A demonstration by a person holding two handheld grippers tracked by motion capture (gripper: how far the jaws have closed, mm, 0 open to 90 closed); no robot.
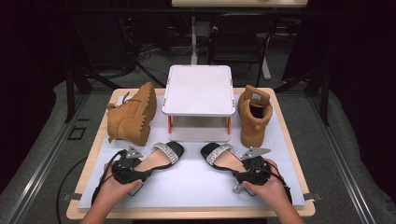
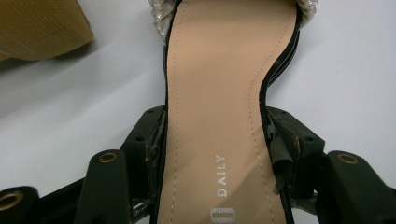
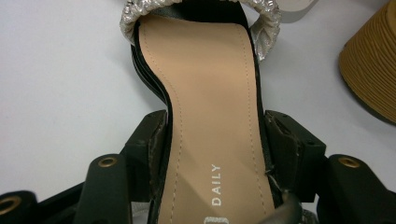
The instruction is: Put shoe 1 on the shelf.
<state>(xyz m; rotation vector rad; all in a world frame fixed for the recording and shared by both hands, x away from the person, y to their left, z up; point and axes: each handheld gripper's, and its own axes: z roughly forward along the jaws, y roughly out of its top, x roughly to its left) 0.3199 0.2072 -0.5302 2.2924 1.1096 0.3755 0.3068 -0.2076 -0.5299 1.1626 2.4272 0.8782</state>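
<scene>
- The wooden-edged surface (image 1: 289,140), covered by a pale grey mat, carries everything; the person's forearms come in over its near edge.
- A white square two-tier stand with orange posts (image 1: 199,91) sits at the middle of the far side.
- A tan suede lace-up boot lying on its side (image 1: 133,114), ridged sole facing the stand, is left of the stand; its ridged sole edge shows in the upper left corner of the left gripper view (image 2: 42,28).
- A second tan suede boot standing upright (image 1: 254,116) is right of the stand; its ribbed sole shows at the right edge of the right gripper view (image 3: 371,70).
- The left black sandal with a beige insole and a glittery silver toe strap (image 1: 163,156) lies in front of the toppled boot, toe pointing toward the stand. The left hand-held gripper (image 2: 215,154) is clamped across its heel end, a black jaw pressing on each side of the insole (image 2: 215,107).
- The right black sandal of the same make (image 1: 222,156) lies in front of the upright boot, toe toward the stand. The right hand-held gripper (image 3: 215,149) is clamped on its heel part in the same way, jaws against both edges of the insole (image 3: 210,93).
- Both sandals rest on the mat, well apart from each other.
</scene>
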